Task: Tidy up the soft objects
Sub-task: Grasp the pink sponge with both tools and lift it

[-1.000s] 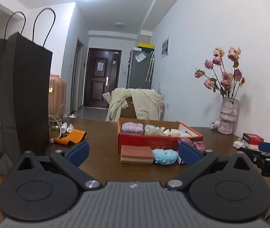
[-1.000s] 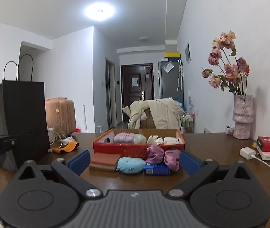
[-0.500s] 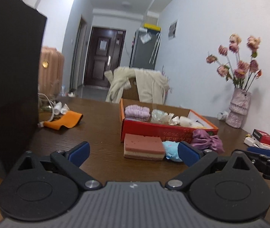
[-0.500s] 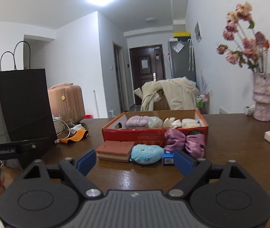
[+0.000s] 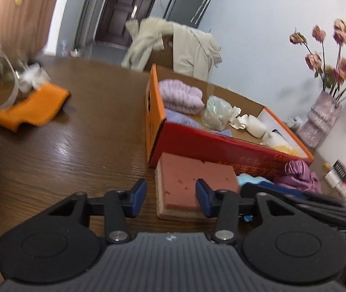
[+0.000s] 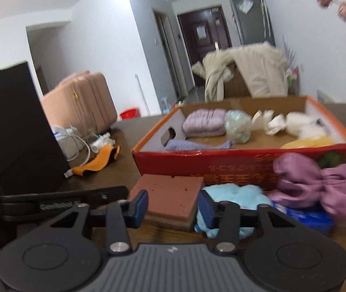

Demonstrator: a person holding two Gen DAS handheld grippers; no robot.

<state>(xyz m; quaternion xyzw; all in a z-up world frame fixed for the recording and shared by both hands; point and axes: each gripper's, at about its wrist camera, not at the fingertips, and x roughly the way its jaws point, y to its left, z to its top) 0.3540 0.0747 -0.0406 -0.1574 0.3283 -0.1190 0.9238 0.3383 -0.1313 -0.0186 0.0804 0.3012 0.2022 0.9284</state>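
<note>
A pink-topped sponge (image 5: 192,185) lies on the brown table just in front of the red cardboard box (image 5: 197,143). My left gripper (image 5: 170,199) hovers at the sponge's near left corner; its jaws are closing, with no pad pressing on it. My right gripper (image 6: 173,206) also frames the sponge (image 6: 173,194) in its narrowing gap, without a visible grip. Right of the sponge lie a light blue plush (image 6: 236,194), a purple satin bow (image 6: 318,185) and a blue packet (image 6: 306,215). The box (image 6: 221,165) holds a lilac knit (image 6: 204,121), a clear bag and white and yellow soft items.
A black paper bag (image 6: 14,121) stands at the left, with an orange cloth (image 5: 31,109) and cables beside it. A vase of dried roses (image 5: 323,119) and small boxes (image 5: 343,177) sit at the right. Behind the table are a coat-draped chair and a pink suitcase (image 6: 80,102).
Both grippers have come forward and down toward the sponge, which now looms large. Their jaws have narrowed from wide open to less than half as wide.
</note>
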